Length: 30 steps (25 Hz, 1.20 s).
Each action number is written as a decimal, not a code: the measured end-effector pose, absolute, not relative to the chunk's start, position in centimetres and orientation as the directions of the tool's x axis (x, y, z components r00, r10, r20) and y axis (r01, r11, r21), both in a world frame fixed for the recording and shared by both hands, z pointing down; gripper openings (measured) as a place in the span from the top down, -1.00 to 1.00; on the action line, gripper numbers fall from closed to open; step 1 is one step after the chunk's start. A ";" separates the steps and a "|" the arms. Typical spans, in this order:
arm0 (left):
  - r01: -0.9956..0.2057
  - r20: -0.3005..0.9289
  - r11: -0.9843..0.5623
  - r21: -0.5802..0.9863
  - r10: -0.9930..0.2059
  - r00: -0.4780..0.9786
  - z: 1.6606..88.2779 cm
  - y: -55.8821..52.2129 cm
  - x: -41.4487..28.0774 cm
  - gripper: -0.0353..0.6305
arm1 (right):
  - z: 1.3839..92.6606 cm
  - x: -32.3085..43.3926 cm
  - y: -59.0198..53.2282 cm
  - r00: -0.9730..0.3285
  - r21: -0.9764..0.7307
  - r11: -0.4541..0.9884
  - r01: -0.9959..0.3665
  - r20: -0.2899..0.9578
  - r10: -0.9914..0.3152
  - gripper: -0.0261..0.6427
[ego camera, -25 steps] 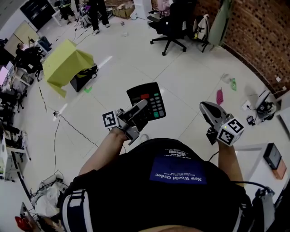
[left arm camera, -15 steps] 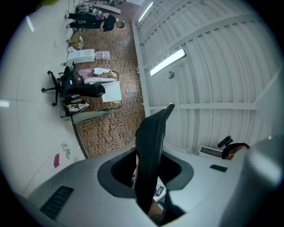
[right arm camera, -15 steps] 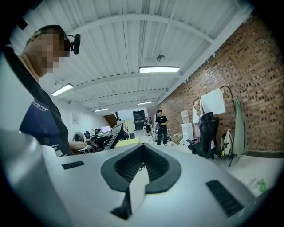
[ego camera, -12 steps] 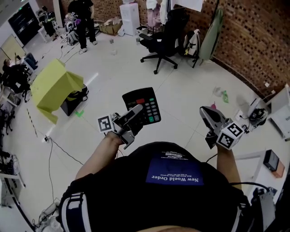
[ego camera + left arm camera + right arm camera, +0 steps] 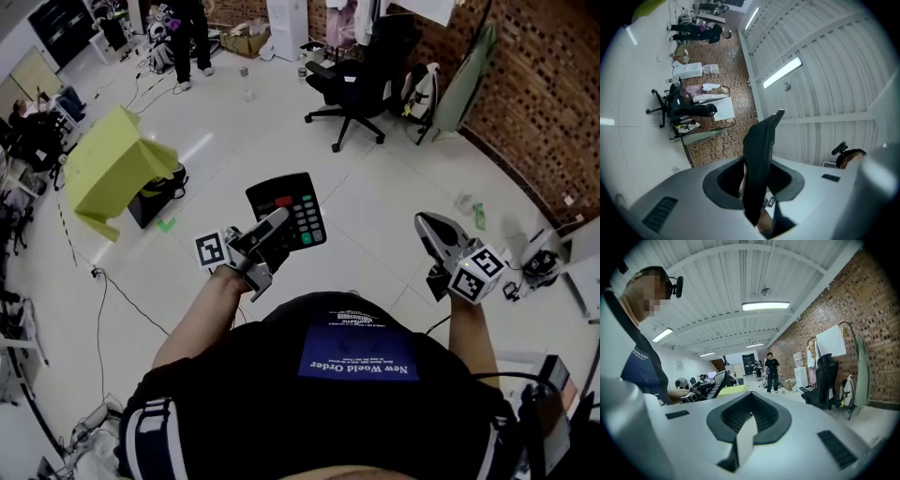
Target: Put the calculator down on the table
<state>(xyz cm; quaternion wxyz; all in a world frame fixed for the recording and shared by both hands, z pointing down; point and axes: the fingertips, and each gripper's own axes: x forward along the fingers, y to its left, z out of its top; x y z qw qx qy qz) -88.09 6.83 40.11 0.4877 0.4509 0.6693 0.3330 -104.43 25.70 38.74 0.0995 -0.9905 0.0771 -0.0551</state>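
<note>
Fingers of left gripper [image 5: 270, 236]: clamped on the near end of the calculator [image 5: 286, 208], one pad against each face. In the left gripper view the dark slab stands edge-on in the notch.
Fingers of right gripper [image 5: 427, 230]: pressed together, with nothing between them.
Calculator axis: the long axis runs away from the person [image 5: 356, 394], up the head view and leaning slightly left at the far end. The display end is farthest out and the key end sits at the gripper.
Calculator face: keys turned up toward the head camera, a red key below the display and a green one at the lower right corner.
Calculator place: in the air in front of the person's chest, held clear above the pale floor [image 5: 375, 187].
Right gripper place: well to the right of the calculator, apart from it, pointing away from the person.
Surroundings: yellow-green box [image 5: 112, 164] to the left, black office chair [image 5: 361, 80] beyond, brick wall [image 5: 544, 94] to the right.
</note>
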 end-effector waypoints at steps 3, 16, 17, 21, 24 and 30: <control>0.320 -0.360 0.358 0.877 0.931 -0.056 39.5 10.7 -85.8 0.52 | 38.5 -101.0 30.5 0.972 -0.199 -0.959 -0.204 0.078 -0.223 0.96; 0.378 -0.350 0.277 0.883 0.927 0.139 39.2 20.8 -78.5 0.52 | 38.2 -86.5 40.9 0.879 -0.187 -0.877 -0.443 0.102 -0.466 0.96; 0.376 -0.350 0.275 0.885 0.925 0.146 39.3 20.8 -77.5 0.52 | 38.4 -85.4 40.9 0.875 -0.188 -0.873 -0.449 0.106 -0.473 0.96; 0.372 -0.370 0.298 0.879 0.918 0.141 39.8 20.6 -72.3 0.52 | 38.6 -80.3 40.1 0.873 -0.177 -0.875 -0.450 0.119 -0.473 0.96; 0.374 -0.397 0.332 0.866 0.911 0.111 39.2 20.6 -67.4 0.52 | 37.7 -75.6 39.6 0.878 -0.152 -0.882 -0.447 0.116 -0.465 0.96; 0.367 -0.399 0.349 0.863 0.915 0.068 38.0 20.9 -57.1 0.52 | 36.2 -66.7 41.0 0.906 -0.151 -0.906 -0.396 0.096 -0.412 0.96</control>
